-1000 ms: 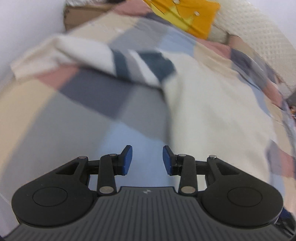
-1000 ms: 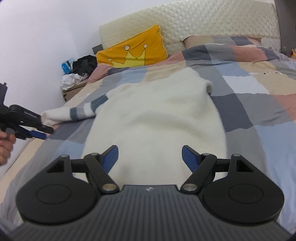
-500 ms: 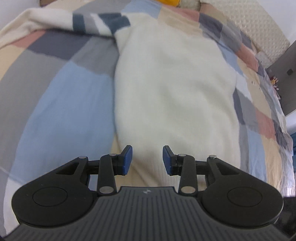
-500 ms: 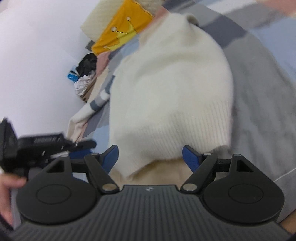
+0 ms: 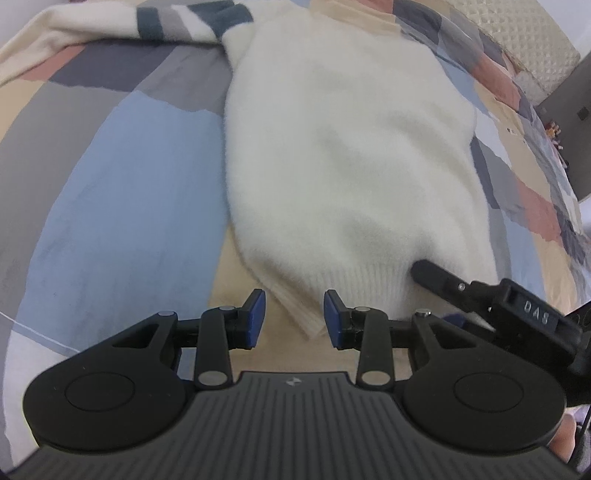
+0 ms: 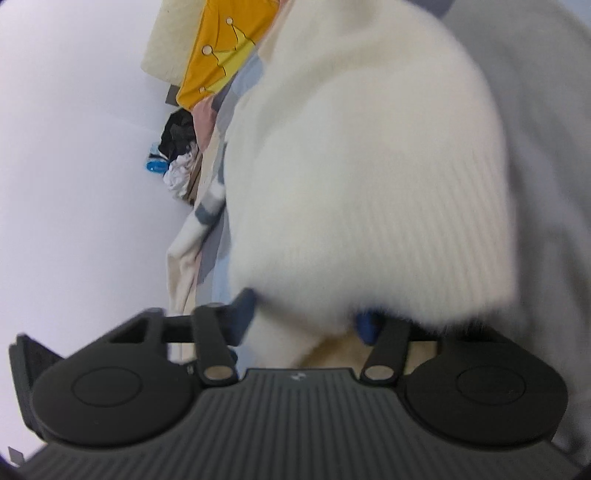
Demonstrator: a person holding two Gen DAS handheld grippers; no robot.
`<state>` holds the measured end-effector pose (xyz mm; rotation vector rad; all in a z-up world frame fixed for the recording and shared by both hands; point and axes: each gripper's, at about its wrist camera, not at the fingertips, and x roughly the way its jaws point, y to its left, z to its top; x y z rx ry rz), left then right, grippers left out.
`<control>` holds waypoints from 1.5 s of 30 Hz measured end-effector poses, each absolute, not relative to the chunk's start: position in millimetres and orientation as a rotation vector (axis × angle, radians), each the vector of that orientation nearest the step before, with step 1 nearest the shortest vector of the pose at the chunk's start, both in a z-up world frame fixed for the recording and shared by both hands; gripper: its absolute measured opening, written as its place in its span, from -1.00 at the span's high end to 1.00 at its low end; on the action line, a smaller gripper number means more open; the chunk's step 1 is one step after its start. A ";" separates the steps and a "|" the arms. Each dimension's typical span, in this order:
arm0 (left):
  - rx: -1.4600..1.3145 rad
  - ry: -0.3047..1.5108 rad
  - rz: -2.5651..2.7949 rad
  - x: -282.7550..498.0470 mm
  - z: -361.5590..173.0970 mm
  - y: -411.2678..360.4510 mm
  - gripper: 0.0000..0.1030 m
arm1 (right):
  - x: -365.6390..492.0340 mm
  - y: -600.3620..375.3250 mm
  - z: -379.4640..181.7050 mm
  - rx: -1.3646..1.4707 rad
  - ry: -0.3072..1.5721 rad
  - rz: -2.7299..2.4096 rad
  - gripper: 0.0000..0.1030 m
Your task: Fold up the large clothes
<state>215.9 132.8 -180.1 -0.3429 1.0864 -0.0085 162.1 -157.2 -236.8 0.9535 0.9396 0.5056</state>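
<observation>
A cream fuzzy sweater (image 5: pixel 347 155) lies flat on the patchwork bed, ribbed hem toward me, with one striped sleeve (image 5: pixel 184 22) stretched to the far left. My left gripper (image 5: pixel 293 319) is open, its blue pads on either side of the hem's left corner. My right gripper (image 6: pixel 306 321) is open with the hem's right corner (image 6: pixel 424 258) between its pads, one finger slid under the fabric. In the left wrist view the right gripper's finger (image 5: pixel 439 277) pokes under the hem.
The bed's patchwork cover (image 5: pixel 110 192) stretches all round the sweater. A yellow crown pillow (image 6: pixel 221 48) and quilted headboard (image 5: pixel 524 48) are at the far end. A pile of clothes (image 6: pixel 177 155) sits by the white wall.
Both grippers have dropped to the sweater's hem. The right gripper has pushed its fingers around the hem's right corner; the left has closed in on the left corner.
</observation>
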 end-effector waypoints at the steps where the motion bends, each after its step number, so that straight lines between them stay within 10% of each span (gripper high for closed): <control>1: -0.358 1.087 -0.009 216.5 -181.7 133.3 0.22 | 164.4 -160.1 -236.6 0.975 0.936 0.514 0.36; 6: -0.505 1.069 -0.001 218.7 -191.1 141.5 0.22 | 163.0 -175.9 -219.1 1.035 0.846 0.553 0.76; 24: -0.669 1.064 0.043 229.1 -240.2 119.0 0.22 | 167.6 -200.1 -224.6 1.058 0.801 0.464 0.78; 31: -0.668 1.051 0.014 230.0 -242.6 121.6 0.72 | 170.0 -192.3 -224.0 0.988 0.815 0.471 0.78; 45: -0.685 0.893 -0.048 198.9 -136.7 203.4 0.91 | 142.5 -158.9 -200.3 0.852 0.825 0.697 0.81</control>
